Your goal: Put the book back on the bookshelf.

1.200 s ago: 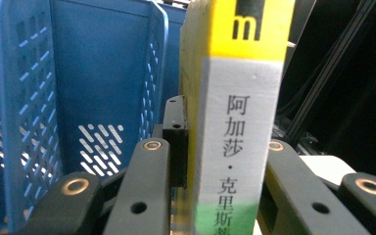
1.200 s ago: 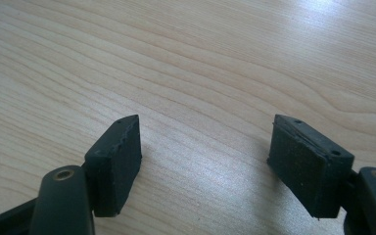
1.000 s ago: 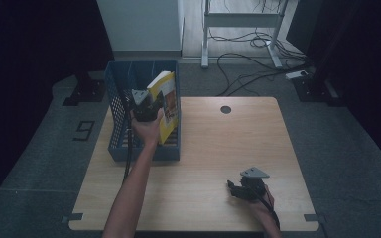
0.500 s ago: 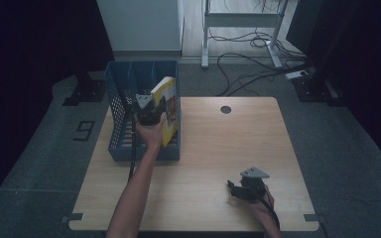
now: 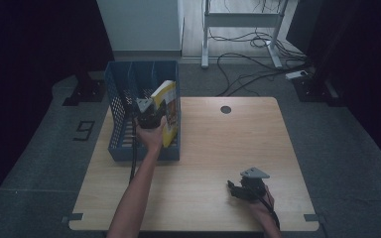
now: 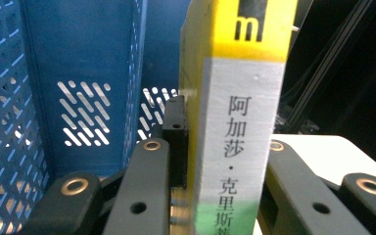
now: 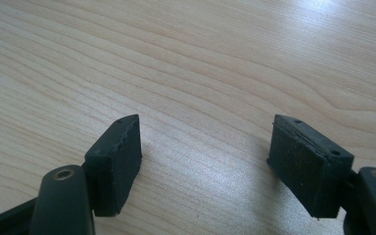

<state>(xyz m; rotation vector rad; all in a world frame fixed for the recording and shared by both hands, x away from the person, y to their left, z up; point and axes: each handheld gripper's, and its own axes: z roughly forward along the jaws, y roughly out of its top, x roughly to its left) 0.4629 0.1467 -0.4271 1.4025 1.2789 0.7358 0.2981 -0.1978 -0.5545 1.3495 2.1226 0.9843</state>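
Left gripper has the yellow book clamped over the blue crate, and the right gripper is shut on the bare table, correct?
Not quite: the right gripper is open, jaws apart over the bare table, as the right gripper view shows. The left gripper does clamp the yellow book over the blue crate.

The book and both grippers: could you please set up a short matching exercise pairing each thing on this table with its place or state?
Things:
1. book
2. blue file rack
3. right gripper
4. left gripper

States:
A. open, with nothing between its fingers, over bare wood
B. shut on the yellow and grey spine
C. stands at the table's left far corner
D. held upright at the rack's right compartment

Pairs: 1-D, 2-C, 3-A, 4-B
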